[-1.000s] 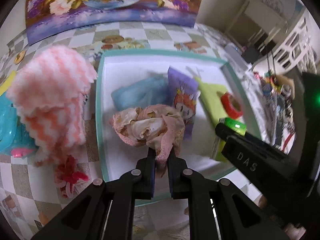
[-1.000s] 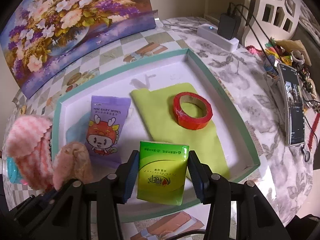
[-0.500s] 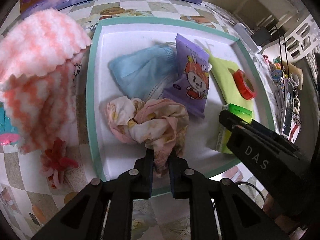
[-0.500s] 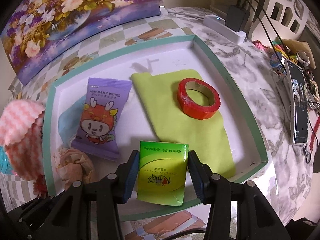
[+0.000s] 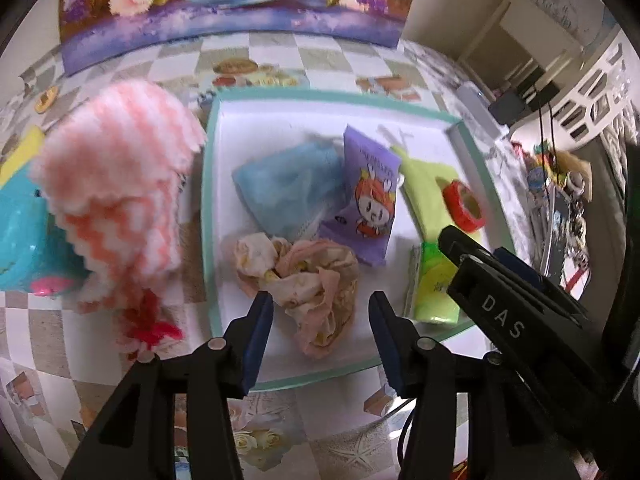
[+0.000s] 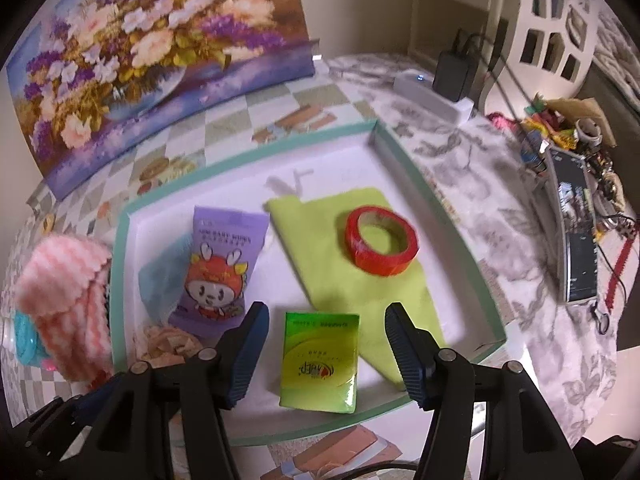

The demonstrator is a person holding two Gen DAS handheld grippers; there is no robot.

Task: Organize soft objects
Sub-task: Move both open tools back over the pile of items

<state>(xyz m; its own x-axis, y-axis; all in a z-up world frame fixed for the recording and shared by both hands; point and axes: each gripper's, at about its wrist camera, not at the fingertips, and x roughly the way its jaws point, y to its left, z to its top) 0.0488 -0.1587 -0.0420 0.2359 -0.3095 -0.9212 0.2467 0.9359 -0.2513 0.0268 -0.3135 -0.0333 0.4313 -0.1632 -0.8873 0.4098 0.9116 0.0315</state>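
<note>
The crumpled pink cloth [image 5: 304, 276] is lying limp in the tray [image 5: 208, 216] between the left gripper [image 5: 320, 320]'s parted fingers, looking light enough for pinching any fold.

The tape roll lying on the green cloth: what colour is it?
Red; the tape roll shows best in the right wrist view, resting on the lime-green cloth.

The tray [image 6: 120, 240] has a teal rim and a white floor. Inside it lie a lime-green cloth [image 6: 360, 280], a red tape ring [image 6: 382, 246], a purple wipes pack [image 6: 218, 268] printed with an orange cartoon figure, a pale blue mask [image 5: 288, 188], a cream-and-pink crumpled cloth [image 5: 308, 280] and a glossy green tissue pack [image 6: 320, 364]. Left of the tray sits a pink-and-white zigzag towel [image 5: 116, 184]. The tabletop [image 6: 460, 152] shows grey-and-white checks.
</note>
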